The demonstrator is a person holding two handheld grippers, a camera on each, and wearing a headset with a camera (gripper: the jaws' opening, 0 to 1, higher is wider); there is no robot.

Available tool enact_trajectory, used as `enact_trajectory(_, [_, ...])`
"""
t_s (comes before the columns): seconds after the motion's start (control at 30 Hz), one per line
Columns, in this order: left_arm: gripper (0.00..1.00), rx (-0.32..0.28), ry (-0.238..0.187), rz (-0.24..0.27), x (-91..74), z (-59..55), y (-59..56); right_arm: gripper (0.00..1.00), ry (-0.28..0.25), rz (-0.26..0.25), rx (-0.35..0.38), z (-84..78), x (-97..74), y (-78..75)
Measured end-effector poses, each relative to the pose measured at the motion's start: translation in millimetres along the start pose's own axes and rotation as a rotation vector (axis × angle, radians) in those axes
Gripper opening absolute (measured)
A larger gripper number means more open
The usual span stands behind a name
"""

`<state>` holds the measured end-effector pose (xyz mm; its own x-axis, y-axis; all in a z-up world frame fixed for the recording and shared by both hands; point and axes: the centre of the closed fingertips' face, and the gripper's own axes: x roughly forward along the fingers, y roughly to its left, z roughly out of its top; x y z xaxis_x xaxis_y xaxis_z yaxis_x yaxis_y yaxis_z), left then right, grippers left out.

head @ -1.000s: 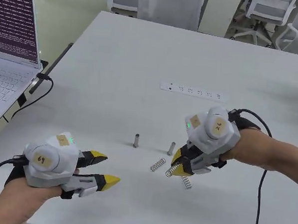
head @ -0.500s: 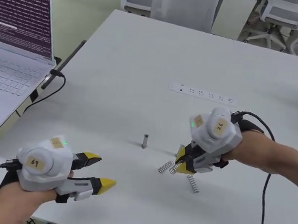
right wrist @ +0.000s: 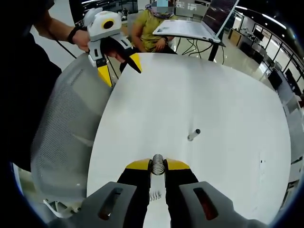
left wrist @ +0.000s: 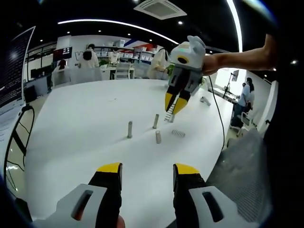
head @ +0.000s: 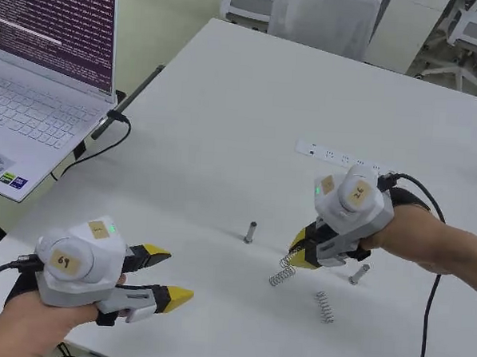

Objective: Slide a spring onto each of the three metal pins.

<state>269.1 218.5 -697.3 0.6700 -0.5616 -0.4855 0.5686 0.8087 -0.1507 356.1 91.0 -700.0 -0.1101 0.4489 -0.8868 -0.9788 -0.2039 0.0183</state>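
White workbench [head: 226, 106], laptop [head: 34, 112] at its left edge, grey office chairs [head: 327, 19] beyond, strip lights [left wrist: 236, 23] overhead.

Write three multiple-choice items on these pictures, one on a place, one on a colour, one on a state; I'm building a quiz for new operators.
1. Where does the loose coiled metal spring lie?
A on a chair seat; B on the white table; C in a tray.
2. What colour are the tips of the left tongs?
A yellow; B red; C blue.
3. How do the right tongs stand?
A wide open and empty; B shut on nothing; C shut on a second coiled metal spring.
Key: B, it lies flat on the tabletop; A, both tips show yellow; C, the right gripper view shows the spring clamped between the tips.
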Motion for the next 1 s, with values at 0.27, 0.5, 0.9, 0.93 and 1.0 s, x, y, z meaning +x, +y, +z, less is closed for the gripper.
enact_trajectory(0.27, [0.37, -0.015, -0.005, 0.013, -4.2, -3.1, 3.7, 0.08, 0.015, -0.004, -0.015, 8.8, 4.3, -18.3])
enact_trajectory(0.5, [0.38, -0.029, -0.012, 0.026, -7.1, -3.6, 7.7, 0.08, 0.020, -0.008, 0.003, 14.0, 12.4, -31.0])
enact_trajectory(0.9, [0.42, -0.048, -0.015, 0.039, -10.2, -3.5, 13.1, 0.08, 0.028, -0.041, 0.028, 23.5, 23.8, -57.4])
enact_trajectory(0.93, [0.43, -0.050, -0.014, 0.039, -10.3, -3.8, 13.2, 0.08, 0.030, -0.043, 0.031, 23.9, 25.1, -60.3])
enact_trajectory(1.0, [0.44, -0.056, -0.014, 0.039, -9.6, -4.3, 13.9, 0.08, 0.030, -0.044, 0.035, 25.6, 26.9, -61.8])
